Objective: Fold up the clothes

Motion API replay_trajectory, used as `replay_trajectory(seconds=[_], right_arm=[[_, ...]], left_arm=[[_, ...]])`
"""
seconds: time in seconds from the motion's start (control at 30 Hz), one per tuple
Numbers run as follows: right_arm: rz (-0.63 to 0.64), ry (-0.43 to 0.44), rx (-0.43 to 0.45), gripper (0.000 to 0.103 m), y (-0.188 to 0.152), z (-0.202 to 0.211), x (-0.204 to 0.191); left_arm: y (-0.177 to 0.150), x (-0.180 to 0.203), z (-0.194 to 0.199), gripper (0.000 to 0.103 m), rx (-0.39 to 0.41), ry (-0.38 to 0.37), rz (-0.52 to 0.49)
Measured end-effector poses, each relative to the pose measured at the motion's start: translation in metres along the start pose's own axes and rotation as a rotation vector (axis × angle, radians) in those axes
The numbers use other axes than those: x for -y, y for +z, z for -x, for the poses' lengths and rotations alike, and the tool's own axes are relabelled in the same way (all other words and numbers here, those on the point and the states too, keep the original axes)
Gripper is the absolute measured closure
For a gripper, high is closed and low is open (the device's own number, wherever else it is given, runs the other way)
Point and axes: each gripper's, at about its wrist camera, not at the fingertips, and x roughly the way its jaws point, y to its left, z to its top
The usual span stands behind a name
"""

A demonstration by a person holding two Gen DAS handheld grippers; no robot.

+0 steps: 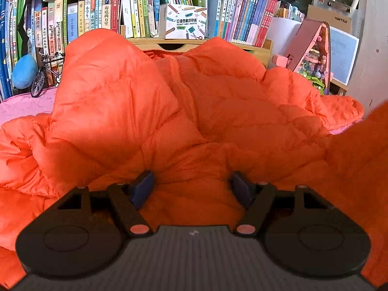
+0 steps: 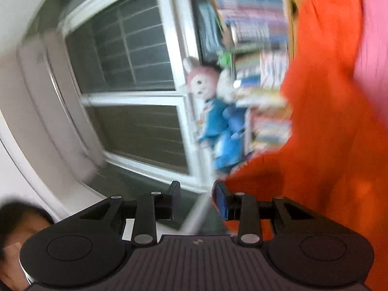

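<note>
Now, at far left of the left view, a toy bicycle [image 1: 42, 76] stands before the books [image 1: 101, 12] on the shelf, beside the pink cover [image 1: 21, 104] that carries the jacket [image 1: 135, 101]. This orange puffy jacket lies spread there, front up, its zip running down the middle, one sleeve trailing left. Lower down, the left tongs [image 1: 191, 189] stand wide, pads pressed into a bulge of fabric near the hem; whether they truly pinch it I cannot tell, as the jacket fills the gap. Further right, the right view is blurred and tilted toward a window [image 2: 126, 92] and a plush rabbit [image 2: 206, 92], with a hanging fold of jacket along its right side. The right tongs [image 2: 195, 200] are partly closed with nothing between the pads, the cloth just beside the right pad. Judging by this, the fold is barely begun. To do it well, both tongs should take firm bites at matching hem corners, lift evenly, and lay the puffy layers flat, pressing air out so it does not spring back.
</note>
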Motion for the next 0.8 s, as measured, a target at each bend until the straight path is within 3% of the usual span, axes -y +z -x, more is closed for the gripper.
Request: replay_trajectory(seconds=[0.1,0.2,0.3,0.37,0.57,0.63,0.7,0.8], right_arm=[[0.108,-0.089,0.044,0.068,0.01,0.014,-0.016],[0.326,-0.372,0.03,0.062,0.007,0.007,-0.036],[0.565,-0.607,-0.064,0.05,-0.014,-0.017,-0.046],[0.716,-0.736,-0.132,0.048,-0.029,-0.031,-0.051],[0.985,-0.872,-0.296,0.038,-0.056,-0.039,-0.064],[1.029,-0.873,-0.343,0.035,-0.069,-0.036,-0.07],[1.045,-0.853,-0.352,0.026,-0.077,-0.04,-0.07],[1.12,-0.914,-0.31,0.022,-0.085,-0.066,-0.061]], left_arm=[[0.0,0.001,0.0,0.032,-0.001,0.002,-0.004],[0.0,0.001,0.0,0.032,-0.001,0.004,-0.007],[0.0,0.002,0.0,0.032,-0.001,0.006,-0.009],[0.0,0.002,0.0,0.032,-0.001,0.007,-0.01],[0.0,0.002,0.0,0.032,-0.001,0.011,-0.014],[0.0,0.002,0.0,0.032,-0.002,0.013,-0.017],[0.0,0.003,0.0,0.032,-0.002,0.017,-0.022],[0.0,0.005,0.0,0.031,-0.004,0.026,-0.031]])
